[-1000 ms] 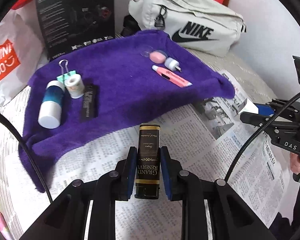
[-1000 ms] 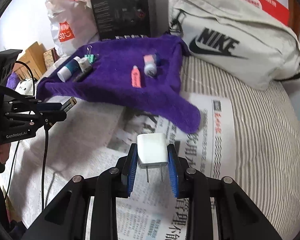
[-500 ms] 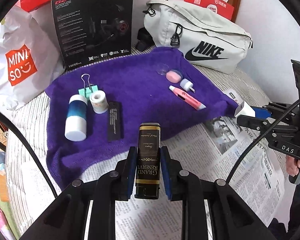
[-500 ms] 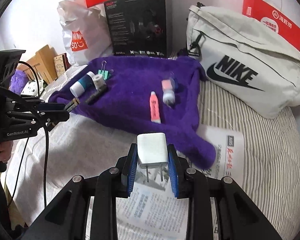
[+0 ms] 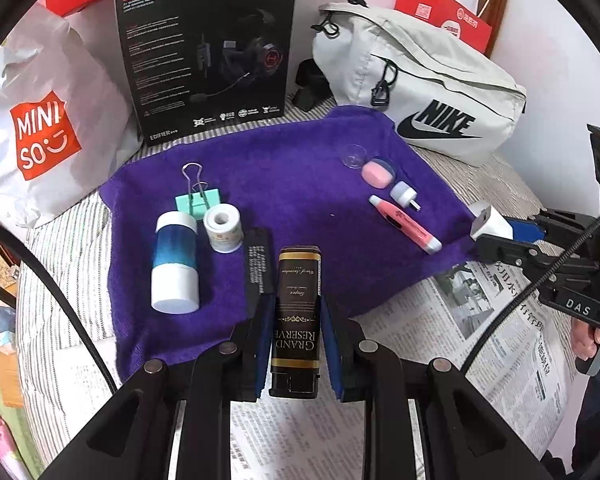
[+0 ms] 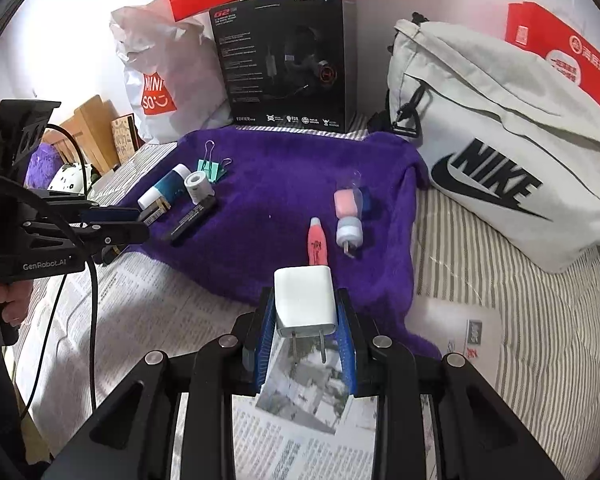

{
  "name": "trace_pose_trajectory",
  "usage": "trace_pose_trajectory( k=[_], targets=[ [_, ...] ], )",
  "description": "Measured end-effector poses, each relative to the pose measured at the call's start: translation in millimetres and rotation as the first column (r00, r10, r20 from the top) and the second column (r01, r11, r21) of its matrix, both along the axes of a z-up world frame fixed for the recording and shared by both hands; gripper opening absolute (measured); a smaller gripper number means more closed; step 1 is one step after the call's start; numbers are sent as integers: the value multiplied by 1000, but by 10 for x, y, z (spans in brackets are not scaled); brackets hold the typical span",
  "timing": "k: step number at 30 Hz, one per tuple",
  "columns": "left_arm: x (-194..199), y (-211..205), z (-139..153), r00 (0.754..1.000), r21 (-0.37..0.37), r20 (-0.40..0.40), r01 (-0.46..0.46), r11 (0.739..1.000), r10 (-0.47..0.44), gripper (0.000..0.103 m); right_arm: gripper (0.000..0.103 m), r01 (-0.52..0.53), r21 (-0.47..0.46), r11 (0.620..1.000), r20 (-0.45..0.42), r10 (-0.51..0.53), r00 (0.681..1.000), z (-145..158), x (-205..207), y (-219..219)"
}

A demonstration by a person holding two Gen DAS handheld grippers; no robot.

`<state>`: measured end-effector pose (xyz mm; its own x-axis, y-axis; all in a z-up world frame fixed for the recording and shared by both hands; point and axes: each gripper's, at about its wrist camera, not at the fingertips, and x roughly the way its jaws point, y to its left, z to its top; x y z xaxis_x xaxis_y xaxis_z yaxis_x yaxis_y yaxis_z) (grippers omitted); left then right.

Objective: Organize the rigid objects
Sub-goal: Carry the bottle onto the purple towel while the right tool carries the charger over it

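My left gripper (image 5: pixel 296 320) is shut on a black and gold Grand Reserve box (image 5: pixel 298 312), held over the near edge of the purple towel (image 5: pixel 284 176). My right gripper (image 6: pixel 305 320) is shut on a white plug charger (image 6: pixel 304 304), prongs toward me, above the towel's near edge (image 6: pixel 284 184). On the towel lie a blue and white bottle (image 5: pixel 175 256), a tape roll (image 5: pixel 223 229), a green binder clip (image 5: pixel 198 200), a black strip (image 5: pixel 256 264), a pink pen (image 5: pixel 404 222), a pink eraser (image 5: pixel 376 172) and a small white cap (image 5: pixel 404 193).
Newspaper (image 5: pixel 460 320) covers the striped bed in front of the towel. A black headset box (image 5: pixel 208 52), a Miniso bag (image 5: pixel 48 128) and a Nike bag (image 5: pixel 420 92) stand behind the towel. Red paper bags (image 6: pixel 560 52) lean on the wall.
Both grippers have moved forward toward the towel with their objects still held. The towel and its items now sit closer and lower in both views.
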<state>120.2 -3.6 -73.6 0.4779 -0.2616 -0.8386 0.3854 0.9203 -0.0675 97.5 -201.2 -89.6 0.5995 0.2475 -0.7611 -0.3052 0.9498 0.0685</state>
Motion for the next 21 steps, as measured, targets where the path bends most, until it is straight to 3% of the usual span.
trace_pose_trajectory(
  k=[12,21],
  targets=[
    [165,274,-48,999,1,-11,-47,999,47,23,29,-61,12,998,-81,62,995,-282,493,323],
    [249,370,-102,998,-13,-22,-52,999,52,23,27,-80,-30,996,-129,75,989,-476,689,455]
  ],
)
